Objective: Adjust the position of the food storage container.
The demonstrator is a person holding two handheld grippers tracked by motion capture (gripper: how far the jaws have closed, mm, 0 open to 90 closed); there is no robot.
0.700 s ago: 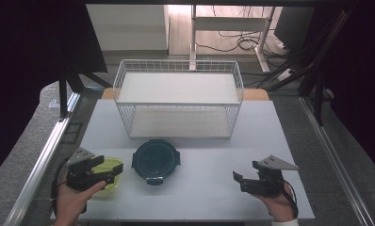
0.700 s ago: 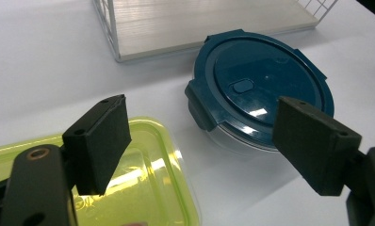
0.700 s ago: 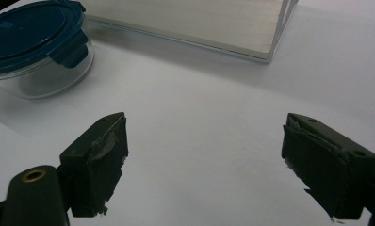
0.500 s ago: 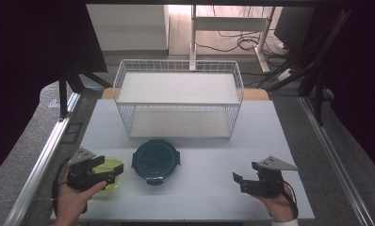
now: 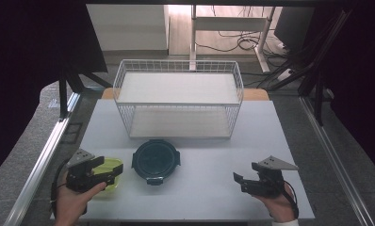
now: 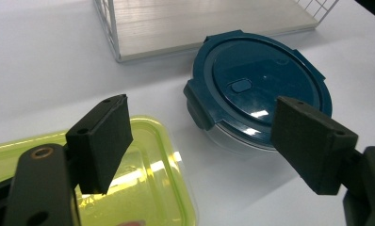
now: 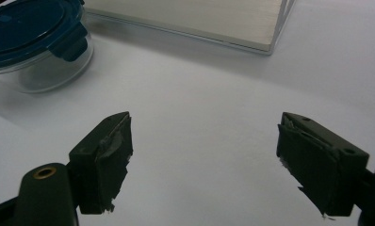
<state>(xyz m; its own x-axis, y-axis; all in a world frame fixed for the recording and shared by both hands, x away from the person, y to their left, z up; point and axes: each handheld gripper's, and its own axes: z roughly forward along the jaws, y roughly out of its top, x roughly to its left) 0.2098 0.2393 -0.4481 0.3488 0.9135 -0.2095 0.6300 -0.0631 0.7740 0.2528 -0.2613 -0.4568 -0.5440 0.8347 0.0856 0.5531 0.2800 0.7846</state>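
- Table [image 5: 199, 197]: white top, carrying all items.
- Wire basket [image 5: 178, 101]: at the far side.
- Round container [image 5: 156, 160]: blue lid, at centre, near the basket.
- Green container [image 5: 109, 165]: under the left gripper [image 5: 111, 172], whose jaws stand wide, gripping nothing.
- Right gripper [image 5: 236, 181]: jaws wide, empty, over bare table.

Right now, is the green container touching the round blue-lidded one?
Apart. The left gripper view shows bare white table between the green container and the round blue-lidded container.
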